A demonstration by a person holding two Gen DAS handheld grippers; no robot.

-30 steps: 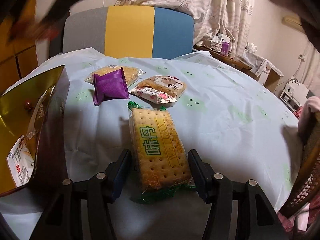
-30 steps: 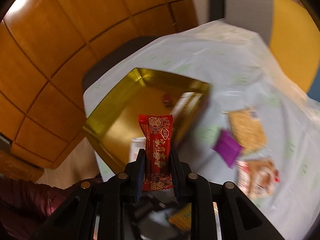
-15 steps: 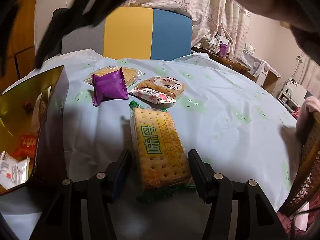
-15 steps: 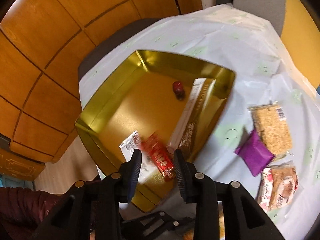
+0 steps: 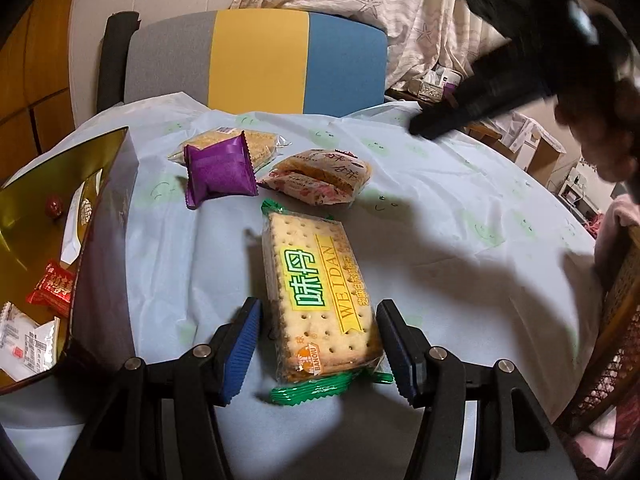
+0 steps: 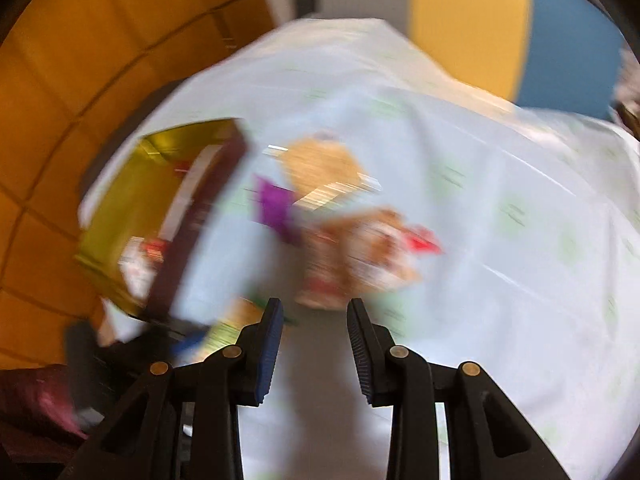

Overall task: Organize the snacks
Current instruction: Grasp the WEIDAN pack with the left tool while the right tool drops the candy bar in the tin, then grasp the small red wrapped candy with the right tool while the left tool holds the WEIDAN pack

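My left gripper [image 5: 318,320] is open, its fingers on either side of a cracker packet [image 5: 316,292] with a green wrapper, lying on the table; the pads are apart from it. A purple packet [image 5: 220,170], a crumbly bar [image 5: 240,144] behind it and a pastry packet [image 5: 324,176] lie further back. The gold box [image 5: 44,184] at left holds a red candy packet [image 5: 54,288], a white packet [image 5: 28,340] and a small red ball. My right gripper [image 6: 316,320] is open and empty above the table; its view is blurred, with the pastry packet [image 6: 360,256] ahead.
A grey, yellow and blue chair back [image 5: 256,64] stands behind the table. The right gripper's dark body [image 5: 500,84] crosses the upper right. A wicker chair [image 5: 616,328] is at the right edge. The light tablecloth [image 5: 460,220] is bare to the right.
My right gripper let the red candy packet go into the gold box, opened, and has swung right towards the snacks on the table. My left gripper has stayed around the cracker packet.
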